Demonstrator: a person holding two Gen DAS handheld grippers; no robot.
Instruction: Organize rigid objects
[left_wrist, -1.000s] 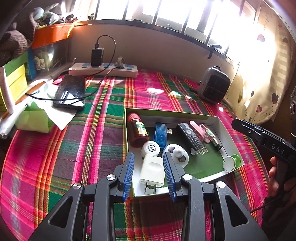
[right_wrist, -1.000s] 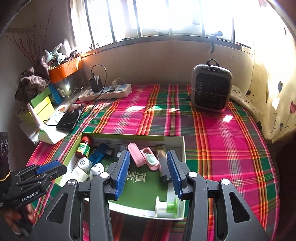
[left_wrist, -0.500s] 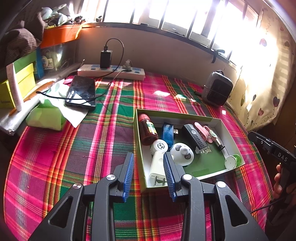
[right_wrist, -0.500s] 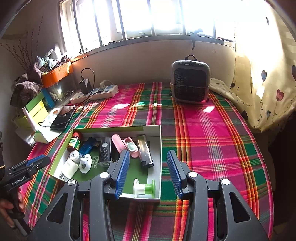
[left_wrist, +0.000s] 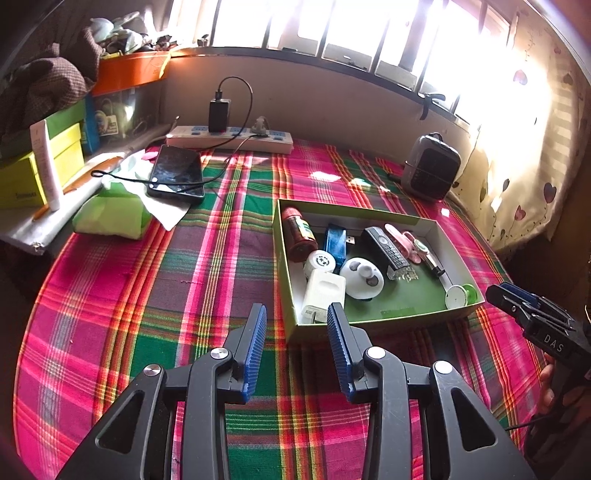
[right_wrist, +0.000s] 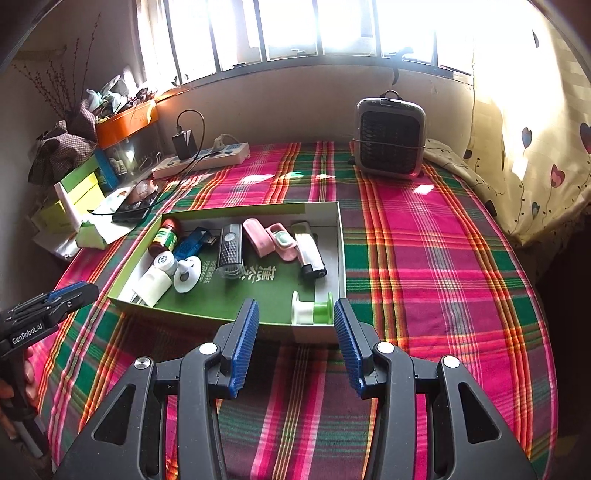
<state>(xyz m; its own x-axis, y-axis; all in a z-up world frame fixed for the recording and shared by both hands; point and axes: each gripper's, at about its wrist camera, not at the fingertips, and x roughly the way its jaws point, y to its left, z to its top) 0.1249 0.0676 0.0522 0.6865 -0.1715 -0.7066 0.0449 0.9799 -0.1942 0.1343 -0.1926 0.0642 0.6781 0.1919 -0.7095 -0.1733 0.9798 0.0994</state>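
An open box with a green floor (left_wrist: 369, 325) (right_wrist: 229, 321) lies on the plaid cloth. It holds a red bottle (left_wrist: 301, 236) (right_wrist: 166, 236), a blue USB stick (left_wrist: 335, 242), a black remote (left_wrist: 386, 247) (right_wrist: 231, 249), pink clips (left_wrist: 404, 238) (right_wrist: 258, 236), a white charger (left_wrist: 323, 295) (right_wrist: 153, 286) and a green-and-white spool (left_wrist: 460, 295) (right_wrist: 312, 308). My left gripper (left_wrist: 296, 314) hangs open and empty just outside the box's near left corner. My right gripper (right_wrist: 296, 304) is open and empty in front of the box's near wall, by the spool.
A grey heater (right_wrist: 388, 136) stands at the back right. At the back left are a power strip (left_wrist: 229, 138) with a charger, a phone (left_wrist: 177, 177) on its cable, a green tissue pack (left_wrist: 110, 218) and stacked boxes (left_wrist: 40, 166). A curtain (right_wrist: 535, 147) hangs at the right.
Both grippers have drawn back from the box. The left one had its fingers around the white charger inside; now it is outside the box with the charger left lying there.
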